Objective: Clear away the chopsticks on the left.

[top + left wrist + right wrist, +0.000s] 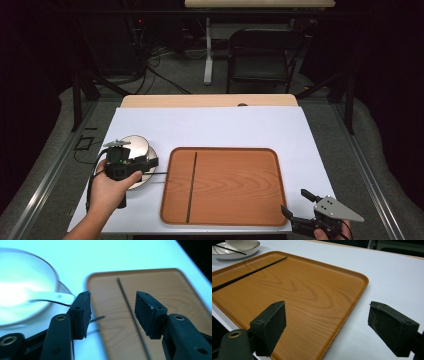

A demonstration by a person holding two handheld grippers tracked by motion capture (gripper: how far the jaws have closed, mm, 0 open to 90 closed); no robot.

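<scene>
On the left of the table (210, 125), a white bowl (131, 146) stands on a plate (145, 175), with a spoon (53, 298) in the bowl. One black chopstick (159, 173) lies across the plate rim, its tip reaching the tray edge. The left gripper (150, 162) hovers above the plate; its jaws stand apart with nothing between them. To the right, a wooden tray (225, 187) lies flat on the white cover. A second chopstick (192, 185) lies lengthwise inside the tray, near its left side. At the near right corner, the right gripper (296, 204) rests just beside the tray, jaws wide apart and empty.
</scene>
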